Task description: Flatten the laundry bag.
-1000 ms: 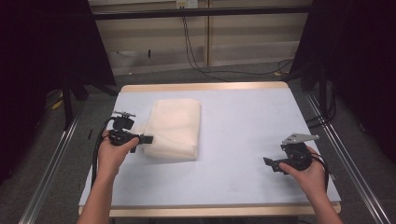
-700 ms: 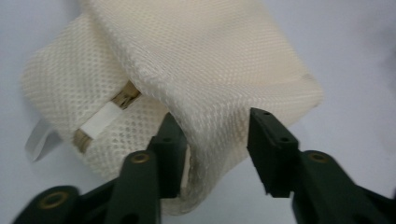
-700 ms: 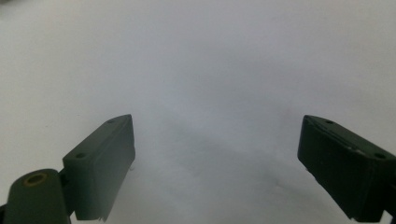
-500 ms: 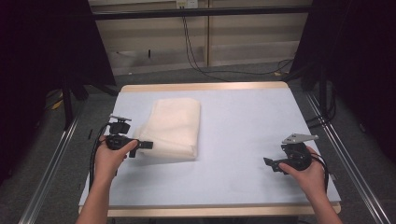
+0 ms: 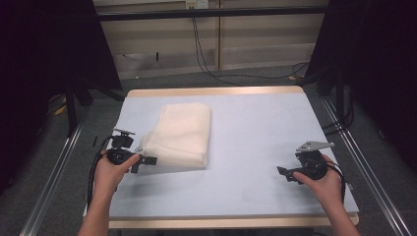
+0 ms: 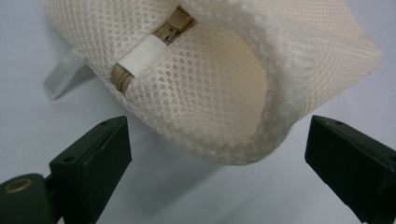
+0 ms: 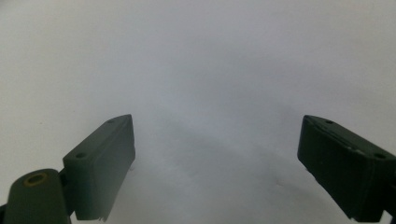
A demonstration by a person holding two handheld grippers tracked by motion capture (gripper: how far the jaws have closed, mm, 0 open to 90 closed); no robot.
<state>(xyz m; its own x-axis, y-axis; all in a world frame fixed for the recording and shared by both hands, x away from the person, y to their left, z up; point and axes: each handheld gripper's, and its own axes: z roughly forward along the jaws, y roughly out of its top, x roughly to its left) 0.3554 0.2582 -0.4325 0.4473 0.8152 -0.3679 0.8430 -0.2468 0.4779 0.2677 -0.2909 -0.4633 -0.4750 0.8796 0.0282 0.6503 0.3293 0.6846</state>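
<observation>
Left gripper (image 5: 142, 160) held low over the pale blue worktop (image 5: 255, 132), jaws spread wide, pointing at the near corner of the folded cream mesh bag (image 5: 182, 135); corner just ahead of and between the jaws, not pinched. Tan zipper (image 6: 175, 25) and white fabric tab (image 6: 140, 51) on the mesh beyond the left jaw. Right gripper (image 5: 282, 172) well apart from the bag, gripped in a hand (image 5: 319, 182) near the worktop's front edge, jaws spread over bare surface
</observation>
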